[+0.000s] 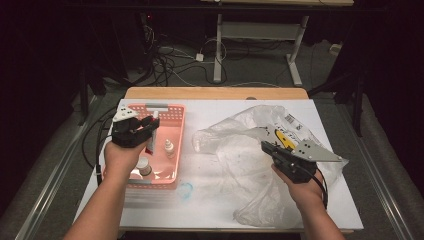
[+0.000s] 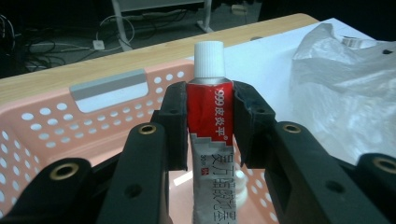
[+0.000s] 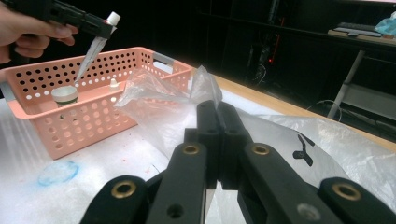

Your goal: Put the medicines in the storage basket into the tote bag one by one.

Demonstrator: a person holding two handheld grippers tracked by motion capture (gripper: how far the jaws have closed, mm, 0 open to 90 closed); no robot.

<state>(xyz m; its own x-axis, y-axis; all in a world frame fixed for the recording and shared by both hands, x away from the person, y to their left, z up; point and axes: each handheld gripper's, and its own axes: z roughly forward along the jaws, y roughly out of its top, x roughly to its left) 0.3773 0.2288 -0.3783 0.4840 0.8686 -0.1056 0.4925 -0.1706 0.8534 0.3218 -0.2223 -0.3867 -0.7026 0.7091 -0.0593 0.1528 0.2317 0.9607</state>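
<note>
A red and white tube [image 2: 209, 107] with a white cap stands between the jaws of my left gripper [image 2: 209, 126], which is shut on its red upper part. In the high view the left gripper [image 1: 150, 125] holds the tube [image 1: 152, 139] above the pink perforated basket [image 1: 172, 107] at the table's left. To the right, my right gripper [image 1: 267, 147] is shut on a fold of the clear plastic bag [image 1: 240, 145]. In the right gripper view the jaws [image 3: 218, 116] pinch the bag's film [image 3: 159, 102], and the far hand holds the tube [image 3: 93, 51] over the basket [image 3: 93, 116].
Inside the basket lie a small dropper bottle [image 1: 169, 146] and a round white jar [image 1: 144, 166]. A yellow item [image 1: 282, 137] shows through the bag. A blue smear [image 1: 185, 190] marks the white tabletop in front of the basket. Cables trail on the floor beyond.
</note>
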